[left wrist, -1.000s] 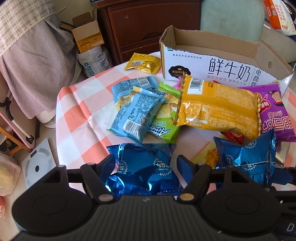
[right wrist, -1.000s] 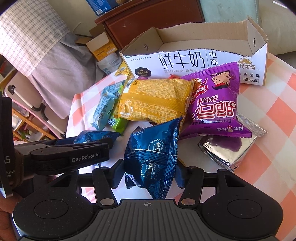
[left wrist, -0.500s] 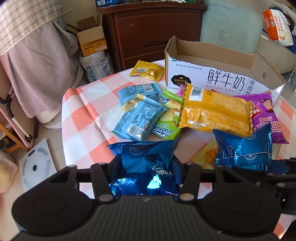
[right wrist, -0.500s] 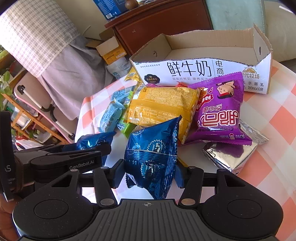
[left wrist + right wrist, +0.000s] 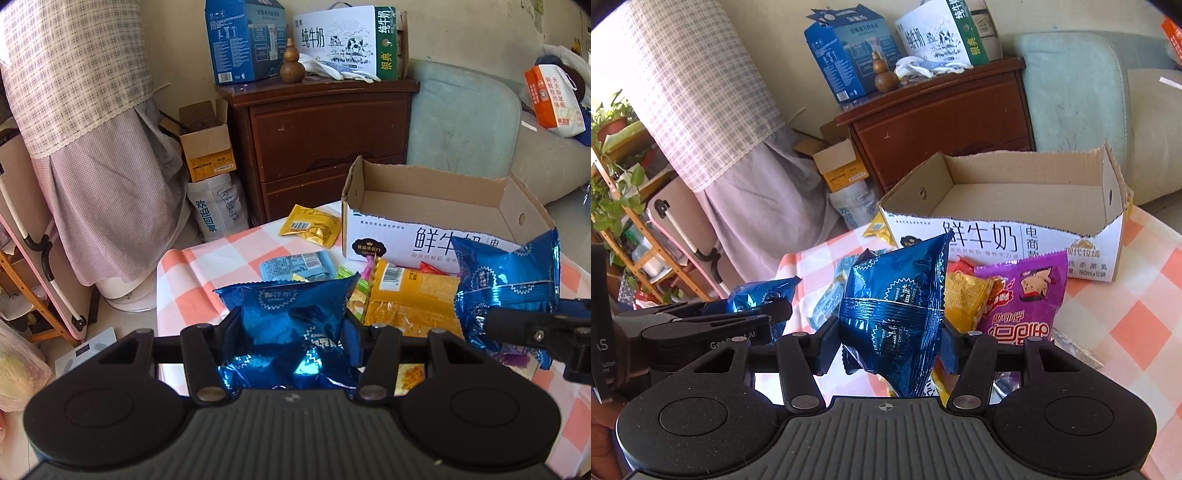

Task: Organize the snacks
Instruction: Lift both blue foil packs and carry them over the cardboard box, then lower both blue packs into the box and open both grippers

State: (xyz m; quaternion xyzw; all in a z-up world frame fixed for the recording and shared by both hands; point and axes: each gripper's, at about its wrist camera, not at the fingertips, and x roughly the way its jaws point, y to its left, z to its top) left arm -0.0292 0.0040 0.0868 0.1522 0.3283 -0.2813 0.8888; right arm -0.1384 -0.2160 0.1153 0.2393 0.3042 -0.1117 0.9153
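A: Where are the two blue packets?
B: Each is clamped in a gripper. The left gripper (image 5: 291, 328) pinches one blue packet (image 5: 291, 314); the right gripper (image 5: 886, 338) squeezes the other blue packet (image 5: 897, 314). Both are held above the table, short of the cardboard box (image 5: 997, 236).

A: How far along?
B: Barely begun, I'd judge. The box looks empty; the yellow bag (image 5: 413, 299), purple bag (image 5: 1023, 299) and others lie in front of it.

A: Room to move?
B: The box is open-topped, its ragged front wall low. The path over it looks free.
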